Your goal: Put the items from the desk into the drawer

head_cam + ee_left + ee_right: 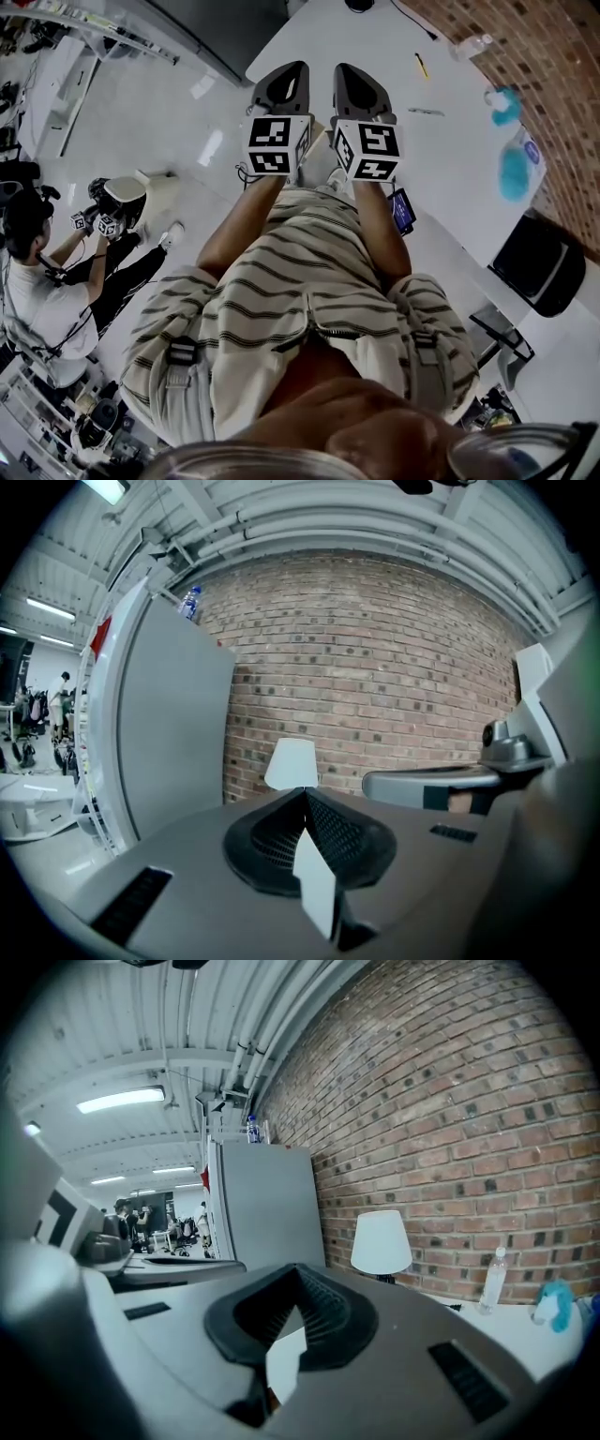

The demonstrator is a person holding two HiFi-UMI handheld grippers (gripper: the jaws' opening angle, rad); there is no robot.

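Observation:
In the head view my left gripper (284, 82) and right gripper (359, 84) are held up side by side in front of the person's striped shirt, over the near edge of the white desk (375, 47). Both point almost level toward a brick wall. The left gripper's (305, 791) jaws meet with nothing between them, and so do the right gripper's (298, 1271). On the desk lie a yellow pen (421, 65), a thin grey pen (425, 112), a clear bottle (472, 45), a teal item (506, 105) and a blue item (514, 172). No drawer is in view.
A white lamp (292, 763) stands at the brick wall (394, 686), beside a tall grey cabinet (169, 724). A small dark-screened device (402, 210) sits below the right gripper. A black chair (541, 263) stands at right. Another person (37, 272) with grippers sits at left.

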